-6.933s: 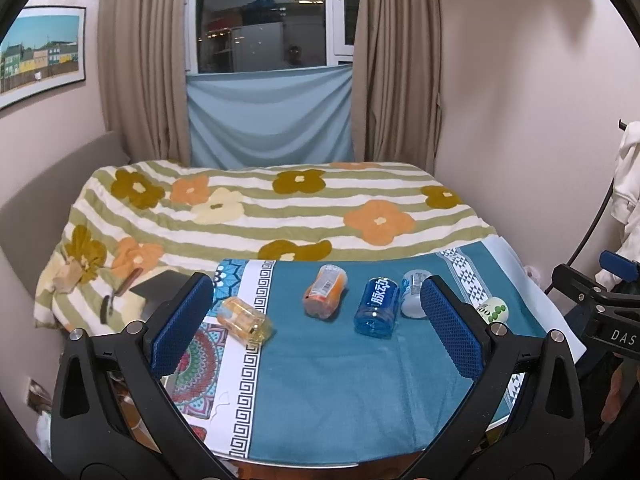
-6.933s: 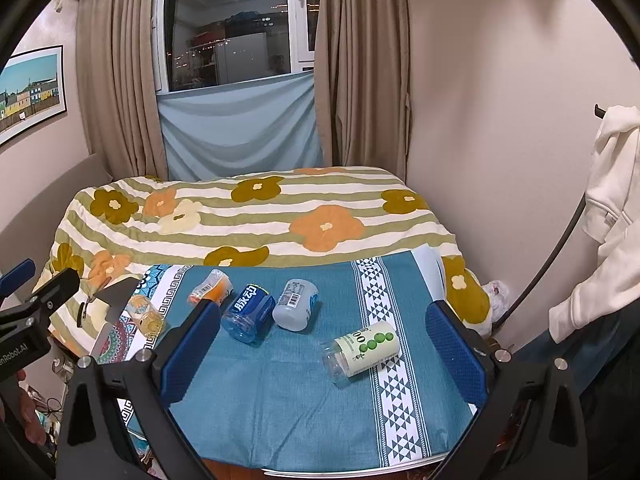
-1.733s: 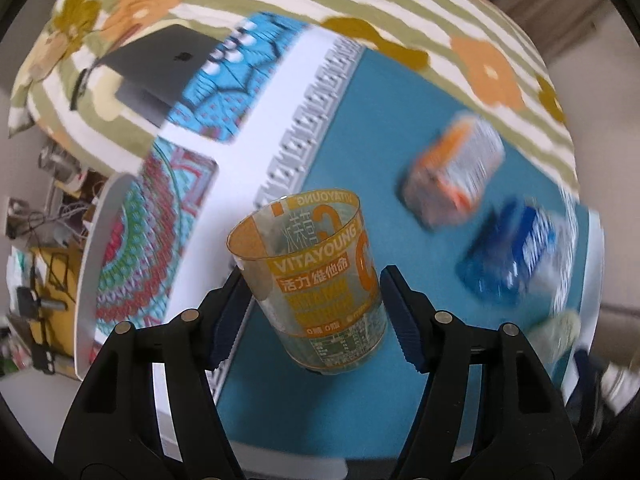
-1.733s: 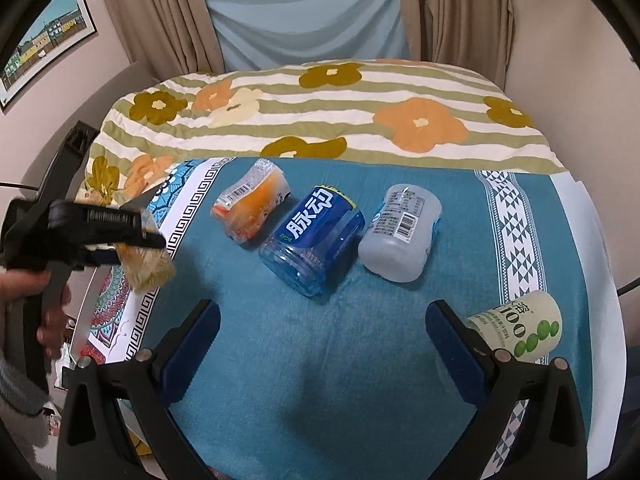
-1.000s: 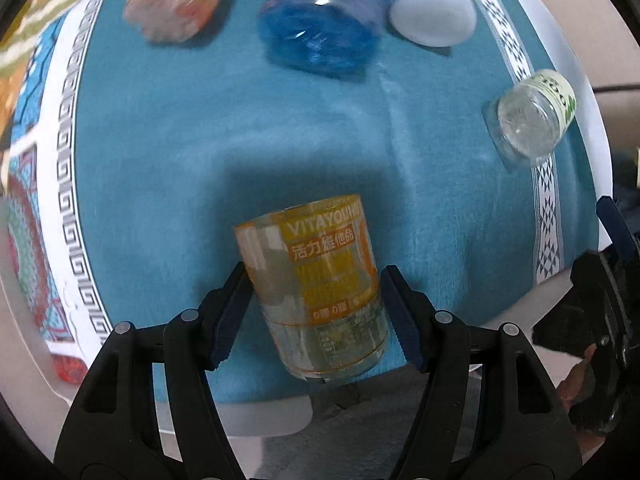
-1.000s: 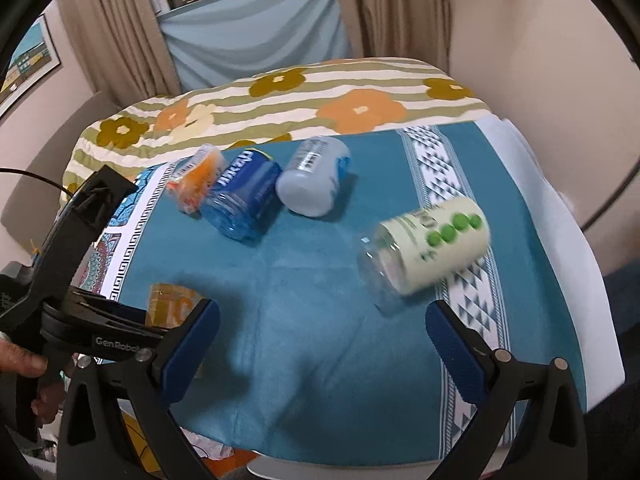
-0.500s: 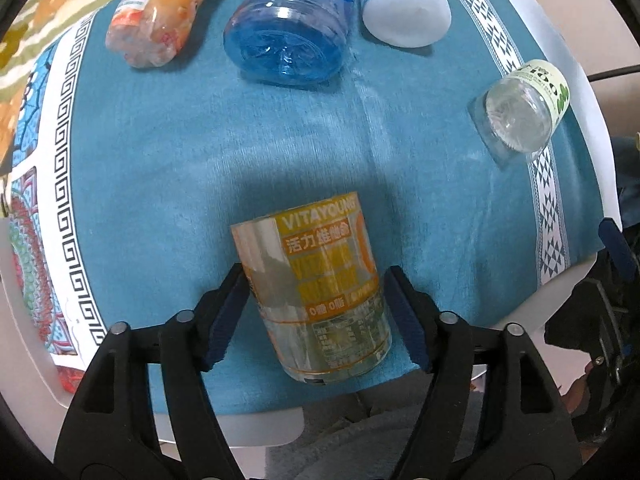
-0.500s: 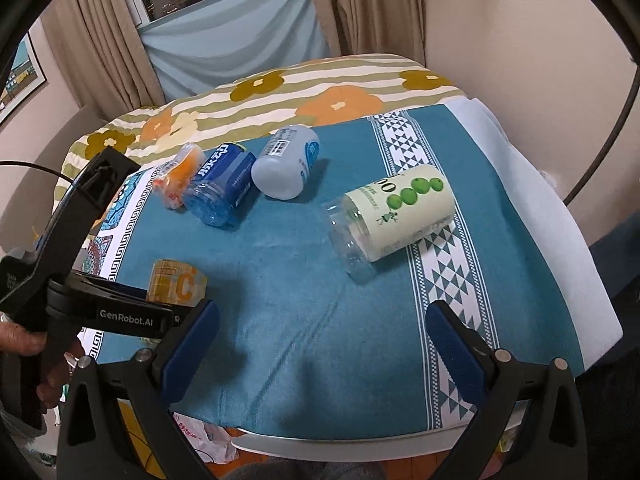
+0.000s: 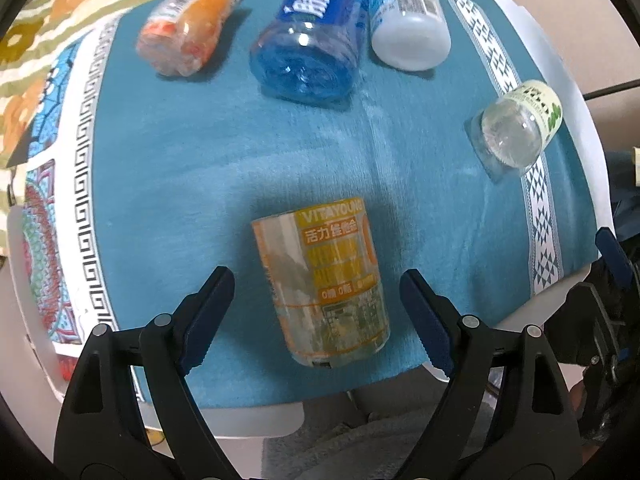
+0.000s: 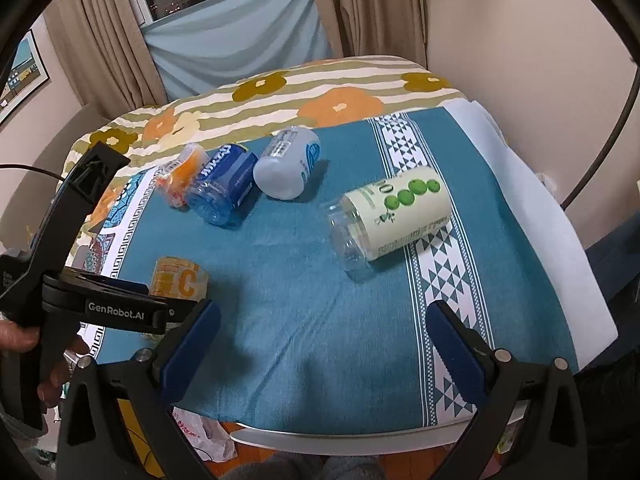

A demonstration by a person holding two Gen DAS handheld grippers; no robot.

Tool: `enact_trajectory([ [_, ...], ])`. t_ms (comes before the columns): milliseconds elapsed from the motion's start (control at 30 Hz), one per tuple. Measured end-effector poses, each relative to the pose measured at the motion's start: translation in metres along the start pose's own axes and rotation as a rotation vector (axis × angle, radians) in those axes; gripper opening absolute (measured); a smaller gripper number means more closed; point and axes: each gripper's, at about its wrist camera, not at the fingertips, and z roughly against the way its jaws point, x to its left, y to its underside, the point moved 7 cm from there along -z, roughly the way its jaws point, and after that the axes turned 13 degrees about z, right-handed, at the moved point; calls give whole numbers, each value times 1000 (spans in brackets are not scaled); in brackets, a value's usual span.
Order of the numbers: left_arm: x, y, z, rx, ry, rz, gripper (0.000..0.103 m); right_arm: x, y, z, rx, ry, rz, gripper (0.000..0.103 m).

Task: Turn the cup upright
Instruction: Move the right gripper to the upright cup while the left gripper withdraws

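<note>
A clear cup with a yellow-orange label [image 9: 326, 284] stands upright on the teal cloth [image 9: 192, 168] near the front edge. My left gripper [image 9: 318, 308] is open around it, both pads clear of its sides. In the right wrist view the cup [image 10: 178, 278] shows behind the left gripper's body [image 10: 100, 304]. My right gripper [image 10: 320, 344] is open and empty above the cloth's front. A cup with green dots [image 10: 394, 216] lies on its side in front of it, also in the left wrist view [image 9: 518, 124].
Three more cups lie on their sides at the back: an orange one [image 9: 192, 26], a blue one [image 9: 312, 40], a white one [image 9: 408, 26]. A floral bedspread [image 10: 320, 92] lies behind the cloth. The table edge [image 10: 340, 436] is close below.
My left gripper has opened and let go of the yellow-orange cup, which now stands on the cloth. The right gripper has come a little closer to the table.
</note>
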Motion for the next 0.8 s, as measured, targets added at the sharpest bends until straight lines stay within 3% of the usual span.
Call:
enact_trajectory([
  [200,18,3,45,-46,48,46,90,8,-27,14,-24,-36,37,103],
  [333,38,7,75,-103,82,93,90,23,-54,13,27,-138,64,103],
  [400,55,9,89,-146,86,128,93,35,-65,4,91,-231,54,103],
  [467,73,11,97,-187,78,164,103,44,-69,-6,141,-289,42,103],
  [567,104,14,99,-233,57,217,103,65,-68,-28,248,-359,42,103],
  [800,144,11,55,-226,-9,270,103,104,-57,-80,454,-454,20,103],
])
